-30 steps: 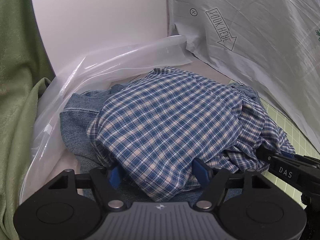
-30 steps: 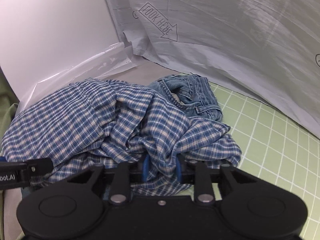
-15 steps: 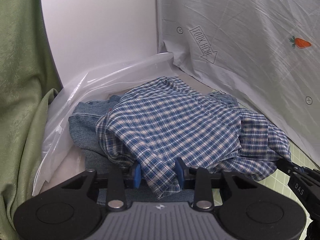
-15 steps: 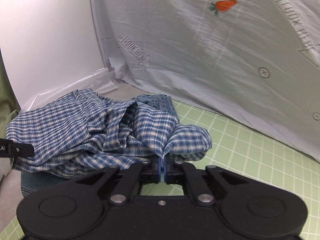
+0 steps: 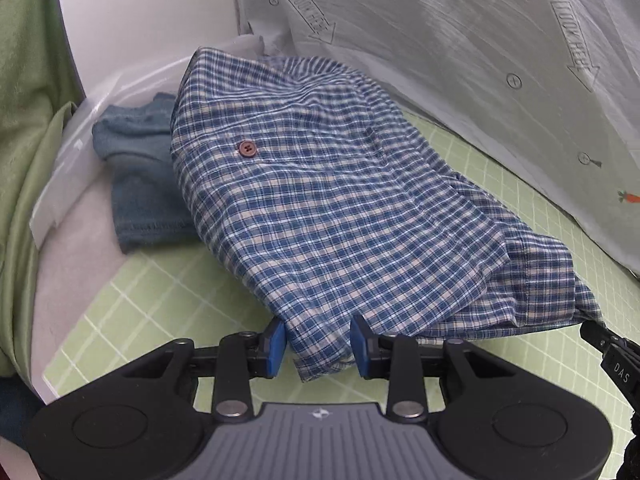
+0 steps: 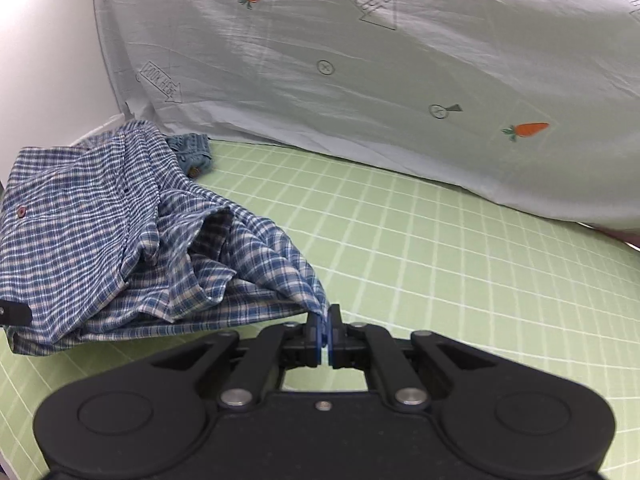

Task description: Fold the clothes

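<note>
Both claws grip the blue-and-white checked cotton shirt [image 5: 320,200].
Left claw [image 5: 318,344] clamps a bunched hem; right claw [image 6: 325,334] is clenched on an edge over the green gridded counter [image 6: 440,264].

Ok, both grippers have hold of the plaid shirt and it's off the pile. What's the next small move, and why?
Probably draw the two grippers apart to spread it over the green grid mat. The right gripper is shut on one edge of the plaid shirt and the left gripper grips a bunched edge, yet the cloth between them lies creased and doubled, its far end by the denim garment.
</note>
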Demonstrator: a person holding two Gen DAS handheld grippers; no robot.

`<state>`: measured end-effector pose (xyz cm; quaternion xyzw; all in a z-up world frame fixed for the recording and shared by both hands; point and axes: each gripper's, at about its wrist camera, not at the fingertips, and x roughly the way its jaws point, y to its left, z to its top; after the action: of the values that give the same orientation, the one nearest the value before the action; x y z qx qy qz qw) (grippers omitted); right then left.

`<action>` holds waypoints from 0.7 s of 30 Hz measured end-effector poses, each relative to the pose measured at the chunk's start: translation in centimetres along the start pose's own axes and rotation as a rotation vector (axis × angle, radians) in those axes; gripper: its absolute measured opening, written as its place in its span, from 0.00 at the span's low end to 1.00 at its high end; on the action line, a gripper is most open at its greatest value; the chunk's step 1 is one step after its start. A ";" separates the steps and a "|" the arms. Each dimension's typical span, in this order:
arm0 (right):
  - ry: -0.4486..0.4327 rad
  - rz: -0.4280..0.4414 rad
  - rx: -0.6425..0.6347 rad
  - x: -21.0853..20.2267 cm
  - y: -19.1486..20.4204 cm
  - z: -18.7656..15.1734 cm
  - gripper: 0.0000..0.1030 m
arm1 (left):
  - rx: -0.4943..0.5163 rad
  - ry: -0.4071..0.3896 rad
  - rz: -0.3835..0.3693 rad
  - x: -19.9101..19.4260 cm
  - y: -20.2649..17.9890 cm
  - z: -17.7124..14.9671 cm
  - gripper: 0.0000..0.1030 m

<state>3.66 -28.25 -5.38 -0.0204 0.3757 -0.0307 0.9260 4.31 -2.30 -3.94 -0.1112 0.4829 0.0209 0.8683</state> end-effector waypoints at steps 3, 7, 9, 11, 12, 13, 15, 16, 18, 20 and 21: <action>0.009 -0.055 0.025 -1.8 -4.6 -1.7 0.02 | -0.008 0.018 -0.014 -0.9 -2.9 -2.5 0.37; 0.009 -0.176 0.085 -3.6 -11.3 -3.9 0.02 | 0.012 0.020 -0.037 -1.8 -6.7 -4.7 0.37; 0.009 -0.243 0.142 -4.4 -14.9 -4.8 0.03 | 0.032 0.018 -0.041 -2.2 -8.4 -5.5 0.38; 0.010 -0.296 0.218 -5.2 -18.2 -5.8 0.03 | 0.052 0.019 -0.043 -2.5 -10.2 -6.3 0.44; 0.017 -0.310 0.250 -5.5 -19.6 -6.1 0.04 | 0.060 0.020 -0.043 -2.7 -10.9 -6.6 0.46; 0.035 -0.312 0.284 -5.7 -20.8 -6.5 0.08 | 0.070 0.023 -0.043 -2.7 -11.3 -6.8 0.46; 0.067 -0.315 0.355 -6.1 -23.0 -7.4 0.28 | 0.089 0.030 -0.043 -2.7 -12.2 -7.1 0.48; 0.061 -0.299 0.399 -6.5 -23.7 -7.9 0.45 | 0.096 0.032 -0.041 -2.5 -12.5 -7.2 0.52; 0.051 -0.264 0.486 -7.1 -25.0 -9.0 0.59 | 0.110 0.035 -0.037 -2.1 -12.9 -6.9 0.56; 0.061 -0.213 0.541 -6.7 -25.1 -9.6 0.69 | 0.121 0.031 -0.033 -1.8 -13.1 -6.2 0.58; 0.068 -0.189 0.563 -6.5 -25.0 -9.9 0.74 | 0.127 0.030 -0.035 -1.7 -13.3 -5.9 0.59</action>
<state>-8.92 -52.85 -6.44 0.2034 0.3797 -0.2207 0.8751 0.37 -16.40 -3.17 -0.0646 0.4941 -0.0265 0.8666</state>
